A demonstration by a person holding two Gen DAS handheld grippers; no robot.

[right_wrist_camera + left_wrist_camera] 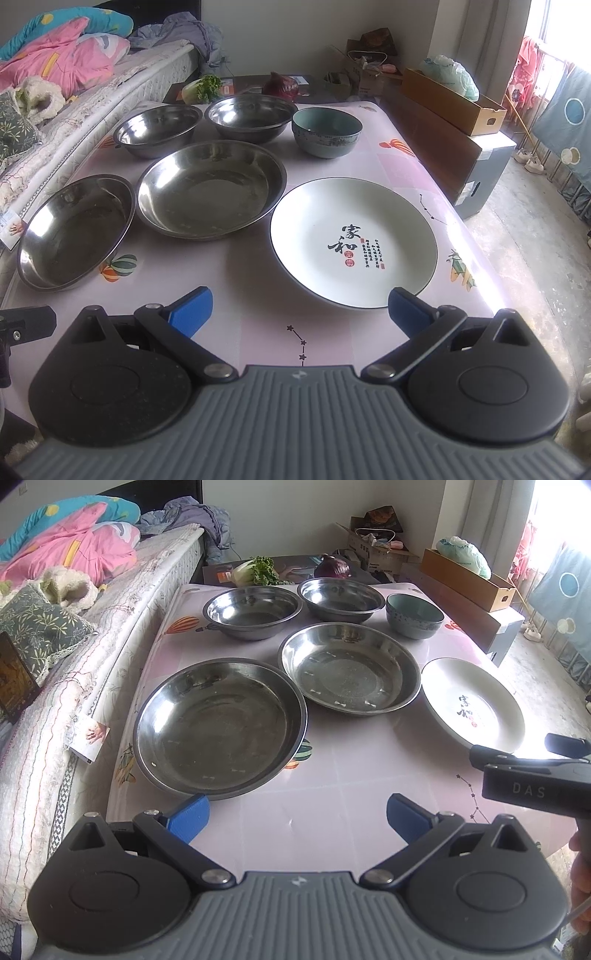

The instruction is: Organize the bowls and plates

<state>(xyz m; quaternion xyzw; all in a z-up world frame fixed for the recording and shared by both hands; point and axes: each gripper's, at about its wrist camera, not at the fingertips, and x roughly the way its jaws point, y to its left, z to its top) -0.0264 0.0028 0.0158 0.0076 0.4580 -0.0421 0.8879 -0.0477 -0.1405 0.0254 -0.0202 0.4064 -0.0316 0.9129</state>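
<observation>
Left gripper (297,818): jaws spread wide and empty, hovering over the table (332,812) at its near edge.
Right gripper (300,314): jaws also released, holding nothing, above the near edge of the table.
Near steel plate (219,727): just ahead of the left gripper's left blue finger (188,818), its rim close to the fingertip; whether they touch is unclear.
White plate (352,242): straight ahead of the right gripper, its near rim just beside the right blue finger (406,312), apart from the steel dishes.
Second steel plate (349,668): behind the first, between it and the white plate, rims nearly meeting.
Back row: two steel bowls, left (253,611) and right (340,600), then a teal bowl (414,614), side by side at the far edge.
Hard to make out: the white plate's right side is washed out by glare in the left wrist view; a hand (581,886) is cut off at the frame edge.
Looks: steel pieces are shiny and empty; the white plate has a dark rim and black calligraphy with red seals.
</observation>
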